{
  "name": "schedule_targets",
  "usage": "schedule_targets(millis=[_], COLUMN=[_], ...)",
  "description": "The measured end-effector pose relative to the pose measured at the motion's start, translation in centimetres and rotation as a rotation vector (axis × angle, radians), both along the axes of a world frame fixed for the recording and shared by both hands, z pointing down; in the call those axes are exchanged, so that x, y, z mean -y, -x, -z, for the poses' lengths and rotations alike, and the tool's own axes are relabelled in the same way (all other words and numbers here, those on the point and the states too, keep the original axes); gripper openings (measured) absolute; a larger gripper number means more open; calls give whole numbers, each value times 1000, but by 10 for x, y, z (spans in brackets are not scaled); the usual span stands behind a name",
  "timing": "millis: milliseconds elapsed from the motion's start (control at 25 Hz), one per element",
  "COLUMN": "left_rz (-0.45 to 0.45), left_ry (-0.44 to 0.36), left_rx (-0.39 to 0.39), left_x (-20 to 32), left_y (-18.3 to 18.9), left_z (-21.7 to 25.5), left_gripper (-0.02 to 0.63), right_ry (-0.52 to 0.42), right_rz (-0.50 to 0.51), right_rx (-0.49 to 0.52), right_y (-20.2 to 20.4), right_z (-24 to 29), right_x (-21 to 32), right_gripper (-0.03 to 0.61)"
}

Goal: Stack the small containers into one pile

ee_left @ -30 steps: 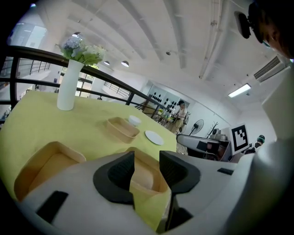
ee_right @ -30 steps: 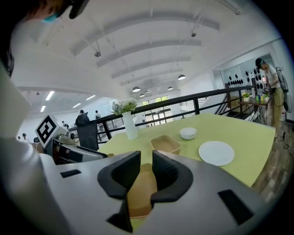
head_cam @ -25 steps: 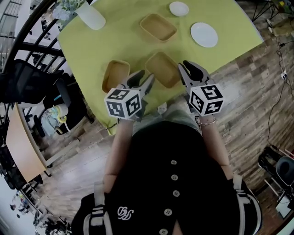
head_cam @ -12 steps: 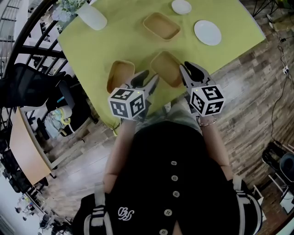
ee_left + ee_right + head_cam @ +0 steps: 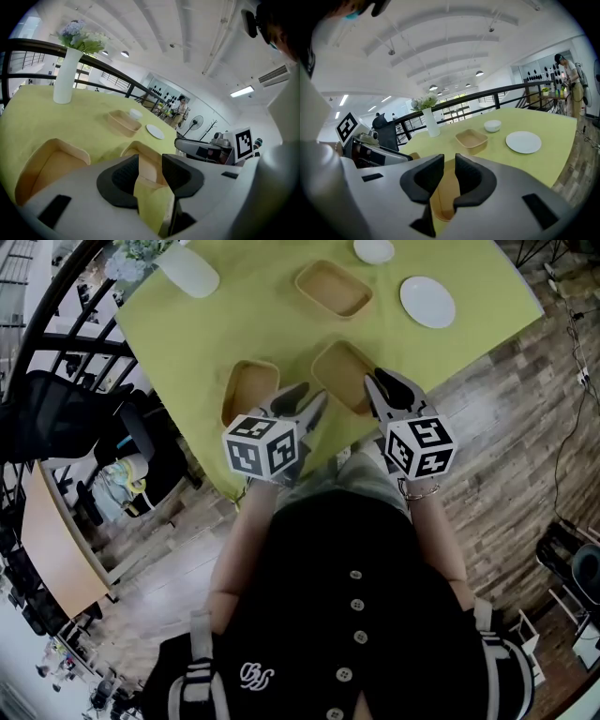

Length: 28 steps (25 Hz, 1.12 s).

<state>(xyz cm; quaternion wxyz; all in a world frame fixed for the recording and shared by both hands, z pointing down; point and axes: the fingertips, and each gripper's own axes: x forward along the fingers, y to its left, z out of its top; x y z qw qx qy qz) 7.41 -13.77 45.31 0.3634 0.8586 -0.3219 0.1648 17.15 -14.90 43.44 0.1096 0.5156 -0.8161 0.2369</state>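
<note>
My left gripper [image 5: 302,401] hangs over the table's [image 5: 187,343] near edge between the left container [image 5: 249,390] and the middle container [image 5: 342,376]. Its jaws are spread, have just been closing a little, and hold nothing. My right gripper [image 5: 386,382] hovers at the middle container's right rim, jaws narrowly apart and empty. The third container [image 5: 333,287] sits near the far edge, beside a white plate [image 5: 427,301].

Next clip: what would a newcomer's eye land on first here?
The yellow-green tablecloth fills the head view's top, carrying three tan containers: the left container, the middle container and, beyond, the far container. Below them the marker cubes of the left gripper and right gripper stand out; both are open and empty, the left's jaws having just closed slightly.
</note>
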Motion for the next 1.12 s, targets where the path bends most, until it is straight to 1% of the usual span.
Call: schedule_targets(millis=[200, 480, 640, 840, 960, 1120], left_rz=[-23, -8, 8, 27, 27, 57], left_ry=[56, 115, 139, 171, 216, 267], left_rx=[-28, -42, -34, -5, -21, -56], left_x=[-8, -11, -14, -18, -22, -22], left_y=[-10, -16, -18, -22, -28, -31], left_z=[-12, -29, -39, -54, -65, -74], left_gripper=[161, 153, 153, 158, 157, 153], right_ry=[17, 49, 65, 74, 84, 92], right_rz=[-9, -6, 5, 15, 16, 17], right_rx=[-3, -4, -4, -1, 5, 10], right_y=[-7, -12, -14, -18, -19, -20], right_z=[-6, -19, -28, -34, -38, -43], right_x=[-4, -9, -14, -19, -22, -25], right_gripper=[66, 66, 64, 61, 57, 49])
